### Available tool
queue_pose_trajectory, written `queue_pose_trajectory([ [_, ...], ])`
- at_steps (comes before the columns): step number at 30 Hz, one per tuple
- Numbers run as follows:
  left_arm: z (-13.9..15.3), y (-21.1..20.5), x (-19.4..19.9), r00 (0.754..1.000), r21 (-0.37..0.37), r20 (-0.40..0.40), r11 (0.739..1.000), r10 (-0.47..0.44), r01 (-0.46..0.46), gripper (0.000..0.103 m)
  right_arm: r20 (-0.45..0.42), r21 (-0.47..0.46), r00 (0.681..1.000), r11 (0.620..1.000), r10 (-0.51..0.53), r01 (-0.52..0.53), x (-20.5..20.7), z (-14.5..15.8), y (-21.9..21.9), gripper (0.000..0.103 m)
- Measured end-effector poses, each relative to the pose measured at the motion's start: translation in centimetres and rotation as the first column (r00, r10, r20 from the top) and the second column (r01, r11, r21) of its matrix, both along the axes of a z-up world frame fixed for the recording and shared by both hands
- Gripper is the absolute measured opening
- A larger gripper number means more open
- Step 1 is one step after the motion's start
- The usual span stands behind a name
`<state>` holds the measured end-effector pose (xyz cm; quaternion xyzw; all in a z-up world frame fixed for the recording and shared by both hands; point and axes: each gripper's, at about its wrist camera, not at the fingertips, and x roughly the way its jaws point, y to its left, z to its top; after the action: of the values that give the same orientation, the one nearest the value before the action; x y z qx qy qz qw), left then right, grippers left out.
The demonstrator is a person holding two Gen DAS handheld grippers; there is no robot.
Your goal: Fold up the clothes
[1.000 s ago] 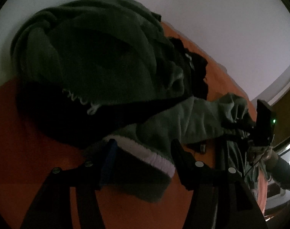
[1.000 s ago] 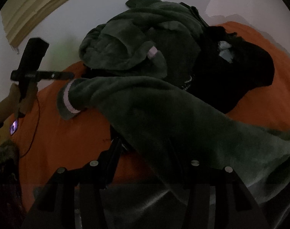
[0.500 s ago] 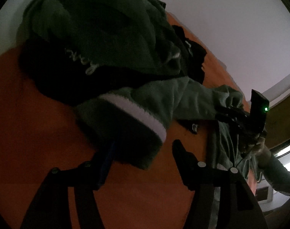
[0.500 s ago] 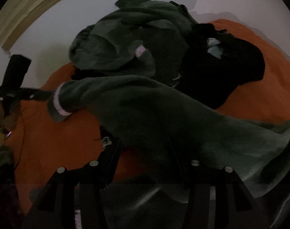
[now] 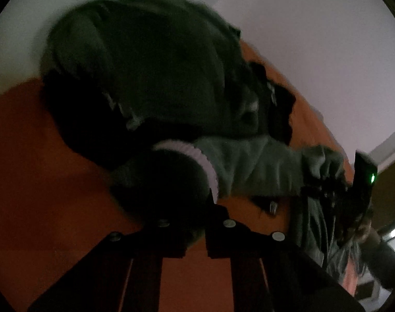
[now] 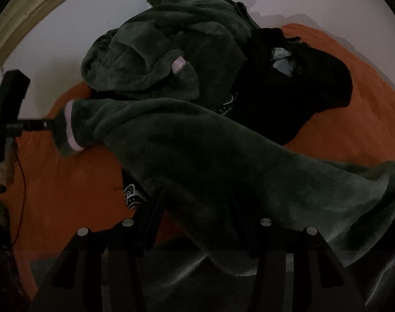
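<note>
At the far left of the right wrist view, your left gripper [image 6: 50, 126] reaches in from the edge, its jaws closing on the cuff [image 6: 70, 130] of the dark green fleece garment [image 6: 223, 161]; the pale pink band of that cuff sits right at its tips. From the left wrist camera the same cuff [image 5: 171, 182] fills the space just ahead of the fingers [image 5: 213, 215], which have drawn in close together with the fabric between them. The sleeve runs rightward across the orange bedcover [image 6: 67, 187], and the garment's body drapes over your right gripper [image 6: 194, 208], whose fingers stand partly apart with the fleece between them and covering their tips, so you cannot tell whether they press on it. A small black-and-white patterned piece [image 6: 133, 196] lies on the cover just left of that gripper. Behind the sleeve a heap of green fleece [image 6: 158, 52] with another pink tab is piled against the white wall [image 6: 54, 39], and to its right a black garment [image 6: 288, 98] lies touching it.
</note>
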<state>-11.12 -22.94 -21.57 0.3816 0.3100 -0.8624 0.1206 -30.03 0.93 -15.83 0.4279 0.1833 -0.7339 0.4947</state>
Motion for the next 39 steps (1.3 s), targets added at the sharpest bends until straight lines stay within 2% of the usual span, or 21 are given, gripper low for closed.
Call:
queue_pose_trajectory([
  [4,1.7,-2.9,0.6,0.992,0.02,-0.066,0.994,0.106,-0.105,0.01,0.011,-0.009,1.0,1.0,-0.012,0.012,-0.1,0.1,0.1,0.049],
  [7,2.5,-4.5,0.3,0.985,0.03,-0.104,0.991,0.135,-0.132,0.01,0.019,-0.016,1.0,1.0,-0.02,0.02,-0.1,0.1,0.3,0.049],
  [11,2.8,-5.3,-1.9,0.99,-0.053,-0.067,0.99,0.126,-0.13,0.01,0.045,-0.026,0.998,0.999,-0.035,0.036,-0.4,-0.1,0.3,0.049],
  [18,0.6,-6.8,-5.8,0.979,-0.092,-0.016,0.975,0.201,-0.202,0.01,0.056,-0.031,0.997,0.998,-0.054,0.056,-1.0,-0.8,0.2,0.049],
  [25,-0.1,-8.5,-7.6,0.965,-0.046,-0.002,0.964,0.262,-0.261,0.01,0.123,-0.03,0.99,0.997,-0.07,0.074,-1.7,-3.2,1.3,0.049],
  [28,-0.5,-8.8,-8.0,0.963,-0.038,0.019,0.963,0.268,-0.268,0.011,0.156,-0.082,0.983,0.99,-0.099,0.113,-1.2,-1.3,3.7,0.049],
  [30,-0.6,-9.8,-8.2,0.959,0.017,0.026,0.959,0.281,-0.281,0.011,0.204,-0.127,0.97,0.978,-0.136,0.164,-0.8,0.7,6.5,0.049],
  [32,-0.5,-10.5,-8.4,0.956,0.052,0.039,0.955,0.289,-0.291,0.011,0.184,-0.137,0.963,0.965,-0.197,0.223,-0.3,2.3,10.3,0.049],
  [34,-0.4,-11.0,-8.6,0.956,0.063,0.055,0.954,0.289,-0.293,0.013,0.145,-0.127,0.946,0.943,-0.29,0.308,0.0,3.1,15.4,0.056],
  [36,-0.2,-10.5,-8.4,0.953,0.049,0.087,0.954,0.29,-0.295,0.016,0.097,-0.087,0.909,0.906,-0.405,0.413,-0.3,3.0,20.8,0.057],
  [37,0.0,-10.1,-8.1,0.95,0.056,0.096,0.951,0.297,-0.303,0.024,0.073,-0.062,0.881,0.88,-0.467,0.472,-0.5,2.7,23.5,0.057],
  [38,0.5,-9.6,-7.2,0.946,0.096,0.072,0.942,0.317,-0.323,0.031,0.065,-0.048,0.839,0.838,-0.541,0.544,-0.6,2.3,26.6,0.057],
  [39,1.0,-9.1,-6.3,0.94,0.134,0.047,0.93,0.338,-0.342,0.052,0.077,-0.058,0.777,0.775,-0.625,0.63,-0.5,2.0,30.4,0.057],
])
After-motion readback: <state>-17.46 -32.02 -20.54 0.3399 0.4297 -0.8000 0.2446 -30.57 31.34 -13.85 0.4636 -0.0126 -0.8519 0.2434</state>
